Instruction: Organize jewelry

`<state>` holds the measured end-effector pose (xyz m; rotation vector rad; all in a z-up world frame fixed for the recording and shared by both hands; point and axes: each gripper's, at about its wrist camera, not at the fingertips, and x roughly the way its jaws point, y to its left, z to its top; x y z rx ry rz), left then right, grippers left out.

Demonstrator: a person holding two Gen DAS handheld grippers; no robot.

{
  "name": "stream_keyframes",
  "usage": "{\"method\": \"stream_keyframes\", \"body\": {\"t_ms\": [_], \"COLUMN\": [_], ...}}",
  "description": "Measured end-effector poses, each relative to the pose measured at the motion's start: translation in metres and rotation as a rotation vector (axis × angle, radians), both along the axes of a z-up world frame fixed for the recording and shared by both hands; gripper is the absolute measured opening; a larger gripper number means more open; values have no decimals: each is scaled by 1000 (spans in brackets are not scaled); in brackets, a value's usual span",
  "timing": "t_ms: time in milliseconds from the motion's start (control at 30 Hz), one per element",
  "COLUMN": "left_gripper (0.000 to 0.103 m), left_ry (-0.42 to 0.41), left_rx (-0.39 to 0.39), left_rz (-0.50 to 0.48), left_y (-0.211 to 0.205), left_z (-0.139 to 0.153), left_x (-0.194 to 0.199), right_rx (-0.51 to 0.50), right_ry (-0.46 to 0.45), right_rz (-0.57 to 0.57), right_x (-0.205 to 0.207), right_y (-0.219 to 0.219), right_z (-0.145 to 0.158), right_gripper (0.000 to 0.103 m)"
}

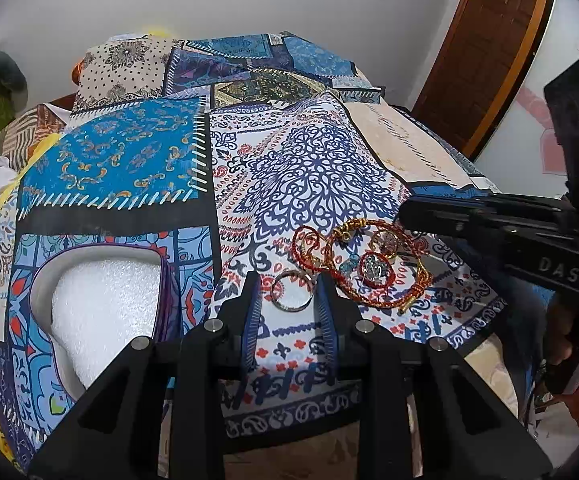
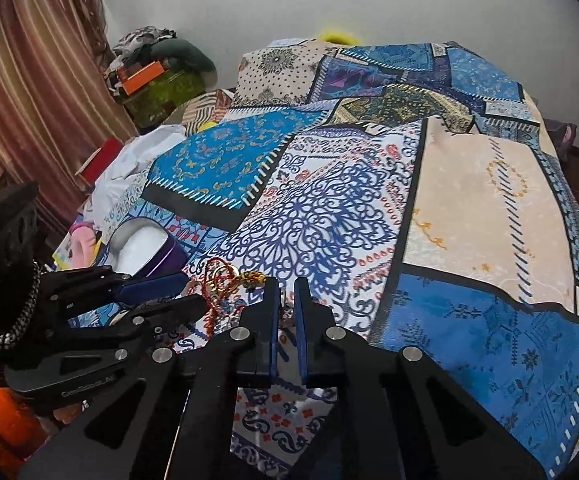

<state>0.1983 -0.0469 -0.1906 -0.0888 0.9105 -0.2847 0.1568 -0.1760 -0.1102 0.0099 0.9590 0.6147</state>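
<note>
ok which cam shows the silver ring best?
Left wrist. The silver ring lies in plain sight on the patterned cloth, framed between the left gripper fingers. In the right wrist view the left gripper body covers that spot, so the ring can't be made out.

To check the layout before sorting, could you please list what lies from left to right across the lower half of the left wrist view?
Open box with white foam lining → left gripper around a plain metal ring → tangle of red and gold bracelets → right gripper, coming in from the right edge.

bangles (image 1: 373,264) crowd right, box (image 1: 101,300) left — open beyond
</note>
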Motion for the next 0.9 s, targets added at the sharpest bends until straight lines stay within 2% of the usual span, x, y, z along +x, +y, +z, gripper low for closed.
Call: {"method": "stream_keyframes", "body": {"t_ms": [100,167,367,467,567,633,667,700,767,900], "left_gripper": [27,21,21,21,21,21,21,21,21,21], "left_ry": [-12,-21,-22,-21,-22,-25,-25,-28,-35,-47], "left_rx": [4,12,5,4,2,1,1,2,4,9], "left_rz": [5,15,24,28,37,41,42,44,45,48], "left_y": [0,-1,1,2,5,6,6,7,8,11], "left_z": [-1,-1,-1,0,2,3,4,5,6,10], "left_x": [1,0,0,-1,-4,-6,-7,-8,-11,-15], "right_rx": [1,-4,-32,-93,-103,-118,-125,-137,-148,-154], "right_ry": [-6,-5,-8,-28,-34,-45,-46,-50,-62,-47], "right_rz": [-12,-20,-54,-76,-53,-39,-30,-24,-20,-9], "right_x": [-1,-1,-2,-1,-5,-10,-11,-13,-15,-13], "right_y": [-6,-8,-17,-20,-20,-18,-16,-14,-11,-7], "right_z": [2,2,0,-2,0,2,3,3,3,-3], "right_gripper": [6,6,6,6,6,10,17,30,42,42]}}
